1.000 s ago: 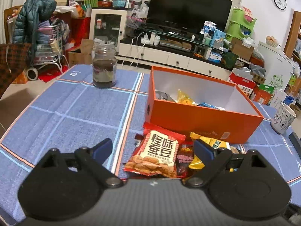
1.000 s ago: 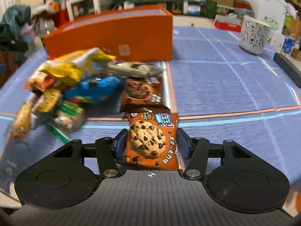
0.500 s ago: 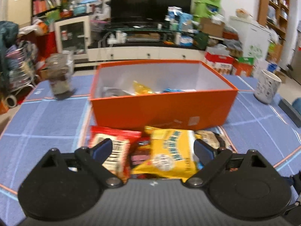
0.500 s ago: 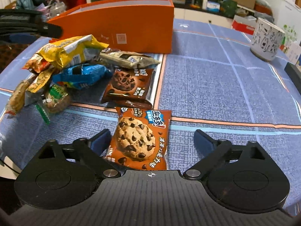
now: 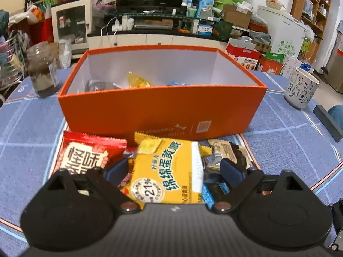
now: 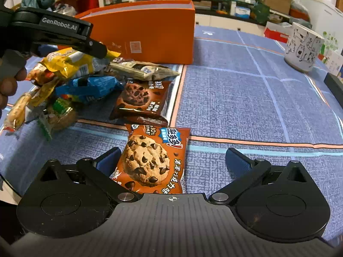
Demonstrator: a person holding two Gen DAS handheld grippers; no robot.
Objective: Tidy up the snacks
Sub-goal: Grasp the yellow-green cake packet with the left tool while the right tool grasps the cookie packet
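Orange box (image 5: 158,109) ahead of my left gripper (image 5: 174,168) is holding a few half-hidden packets. Both tongs gaping wide, empty: yellow pie packet (image 5: 169,171) between left fingers, cookie packet (image 6: 153,160) lying inside right gripper (image 6: 171,160).

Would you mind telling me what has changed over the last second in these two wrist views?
The right gripper has let go of the chocolate chip cookie packet: its fingers, shut on it a second ago, now stand wide apart, the packet lying on the tablecloth. The left gripper, open throughout, swung right from the red snack packet to straddle the yellow egg-yolk pie packet. The orange box and mug stayed put.
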